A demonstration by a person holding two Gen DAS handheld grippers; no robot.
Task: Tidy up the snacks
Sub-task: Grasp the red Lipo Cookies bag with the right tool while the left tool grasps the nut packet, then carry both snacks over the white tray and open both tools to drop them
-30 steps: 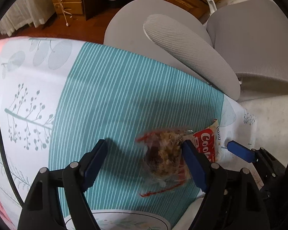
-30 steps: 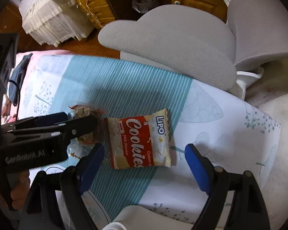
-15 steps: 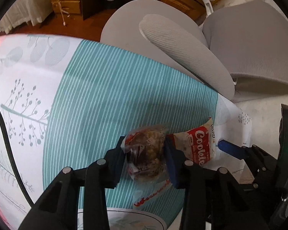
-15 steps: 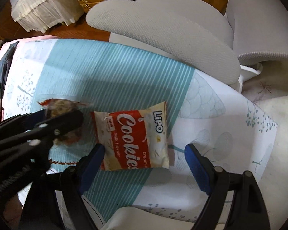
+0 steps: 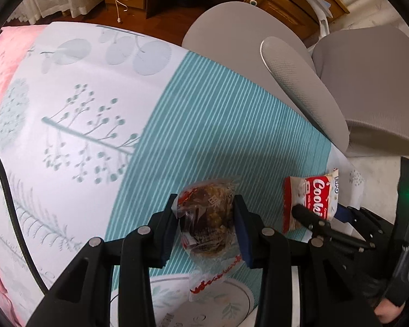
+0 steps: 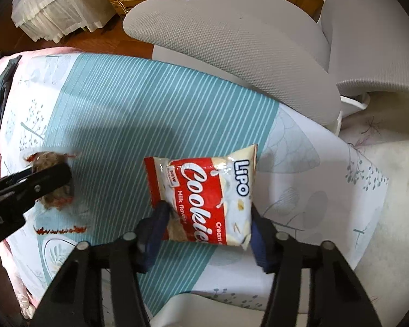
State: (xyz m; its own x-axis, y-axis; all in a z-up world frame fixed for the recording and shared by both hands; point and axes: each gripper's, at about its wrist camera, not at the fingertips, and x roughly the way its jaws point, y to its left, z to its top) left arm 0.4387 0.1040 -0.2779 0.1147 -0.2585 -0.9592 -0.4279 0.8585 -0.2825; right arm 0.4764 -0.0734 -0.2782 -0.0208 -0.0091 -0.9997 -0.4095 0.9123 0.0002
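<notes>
My left gripper (image 5: 205, 218) is shut on a clear-wrapped brown snack cake (image 5: 208, 218) with red printing, held just above the teal striped cloth; it also shows in the right wrist view (image 6: 53, 179). My right gripper (image 6: 207, 229) is shut on the lower end of a red and white Lipo Cookies packet (image 6: 207, 190), which also shows in the left wrist view (image 5: 312, 199). The two snacks are apart, the cake to the left of the packet.
A white patterned plate (image 5: 231, 299) lies just below the left gripper, also seen in the right wrist view (image 6: 57, 248). The tablecloth (image 5: 204, 125) is teal striped with leaf print. Grey chairs (image 6: 231, 41) stand past the far edge. A dark object (image 6: 0, 103) lies at the far left.
Both grippers went from open to shut: the left closed on the snack cake and lifted it back, the right moved forward and closed on the cookies packet.
</notes>
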